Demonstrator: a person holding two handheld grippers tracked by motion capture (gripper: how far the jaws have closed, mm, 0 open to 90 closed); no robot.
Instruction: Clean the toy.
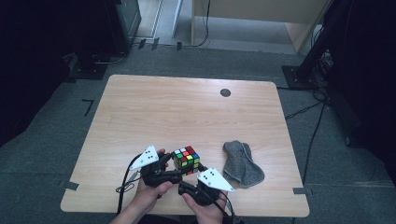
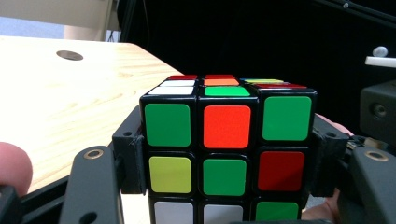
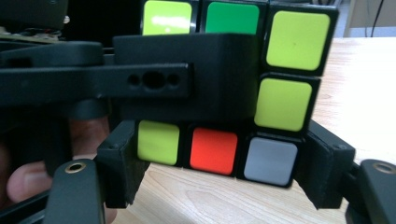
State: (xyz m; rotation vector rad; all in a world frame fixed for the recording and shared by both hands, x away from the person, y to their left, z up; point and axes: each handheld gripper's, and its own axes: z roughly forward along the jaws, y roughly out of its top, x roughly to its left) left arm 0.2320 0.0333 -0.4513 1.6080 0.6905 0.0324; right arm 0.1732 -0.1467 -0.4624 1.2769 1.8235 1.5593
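Observation:
A scrambled puzzle cube (image 1: 187, 159) with a black frame hangs just above the table near its front edge. My left gripper (image 1: 179, 169) is shut on it. In the left gripper view, its pads (image 2: 130, 158) press the cube (image 2: 226, 140) from both sides. My right gripper (image 1: 190, 181) comes up from below. In the right gripper view, the right gripper (image 3: 217, 172) stands open, its pads (image 3: 119, 168) close beside the cube's (image 3: 280, 93) lowest layer. I see no firm press there. One black jaw of the left gripper (image 3: 187, 79) covers part of that face.
A grey cloth (image 1: 240, 163) lies crumpled on the wooden table (image 1: 187, 107) just right of the cube. A dark round grommet (image 1: 225, 92) sits near the table's far edge. Cables and black stands line the floor around the table.

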